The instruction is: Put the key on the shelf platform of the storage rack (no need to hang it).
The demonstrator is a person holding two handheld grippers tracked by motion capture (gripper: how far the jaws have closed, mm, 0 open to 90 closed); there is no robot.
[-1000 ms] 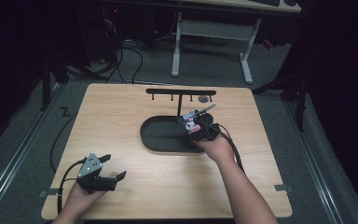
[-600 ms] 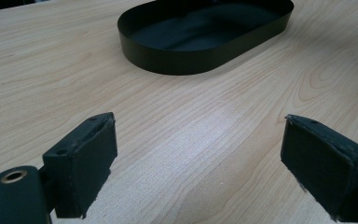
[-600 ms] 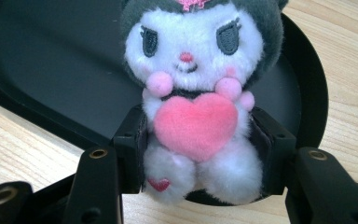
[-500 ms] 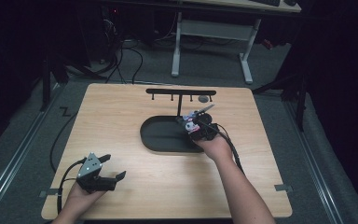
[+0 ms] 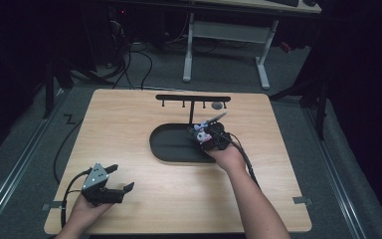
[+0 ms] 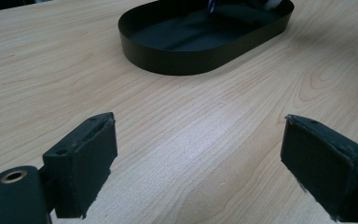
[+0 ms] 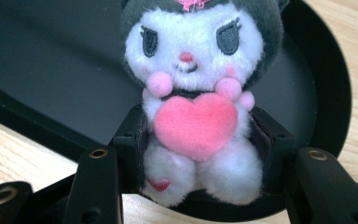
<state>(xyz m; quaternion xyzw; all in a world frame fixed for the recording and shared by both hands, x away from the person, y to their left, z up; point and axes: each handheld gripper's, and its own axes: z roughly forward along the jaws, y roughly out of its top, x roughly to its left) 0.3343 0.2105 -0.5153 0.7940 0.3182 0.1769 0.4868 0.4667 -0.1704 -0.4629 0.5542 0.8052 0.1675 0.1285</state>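
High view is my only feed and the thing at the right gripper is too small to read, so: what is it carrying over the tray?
Observer: A plush toy, white-faced with a dark hood, hugging a pink heart.
Operator: Is it actually clamped?
Observer: Yes, the right gripper has its jaws pressed against the plush's body on both sides.
Operator: Anything lying in the tray under it?
Observer: In the right gripper view, the black tray floor behind the plush looks bare.
Operator: And the left gripper?
Observer: The left gripper has its jaws wide apart, with bare wooden table between them.
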